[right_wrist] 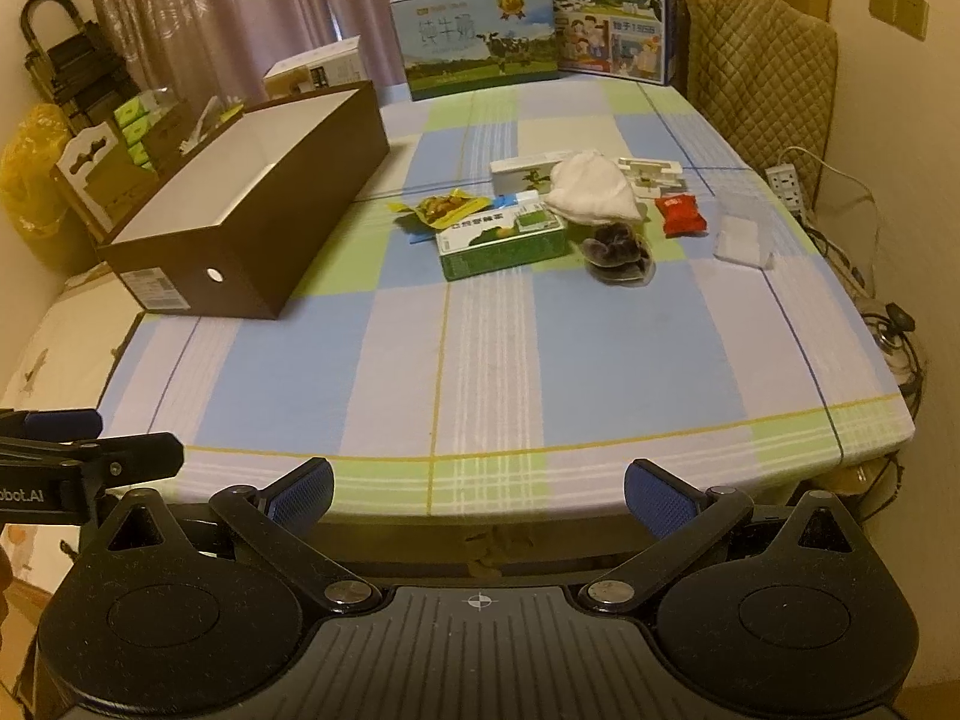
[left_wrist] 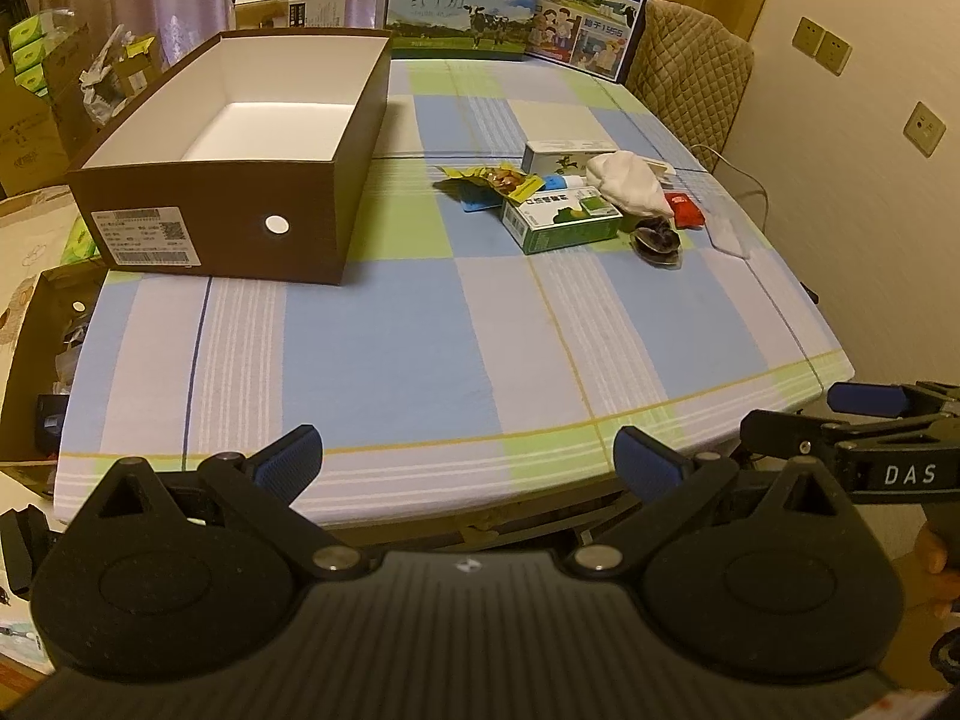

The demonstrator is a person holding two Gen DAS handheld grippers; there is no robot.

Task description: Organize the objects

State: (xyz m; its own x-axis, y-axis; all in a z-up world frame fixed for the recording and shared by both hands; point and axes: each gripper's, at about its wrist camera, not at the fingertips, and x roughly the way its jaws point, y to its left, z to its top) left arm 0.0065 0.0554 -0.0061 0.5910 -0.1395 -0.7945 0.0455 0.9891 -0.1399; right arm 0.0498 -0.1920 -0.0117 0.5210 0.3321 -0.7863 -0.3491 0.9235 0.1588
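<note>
Table: one brown box, two milk cartons.

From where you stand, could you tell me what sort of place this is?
Most likely a room in a home, perhaps a dining area: a table under a checked tablecloth, milk gift cartons at its far end, a quilt-covered chair, and curtains behind.

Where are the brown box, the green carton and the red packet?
brown box [left_wrist: 252, 228]: left wrist view, near end wall.
green carton [right_wrist: 504, 240]: right wrist view, top face.
red packet [right_wrist: 679, 214]: right wrist view, wrapper middle.
</note>
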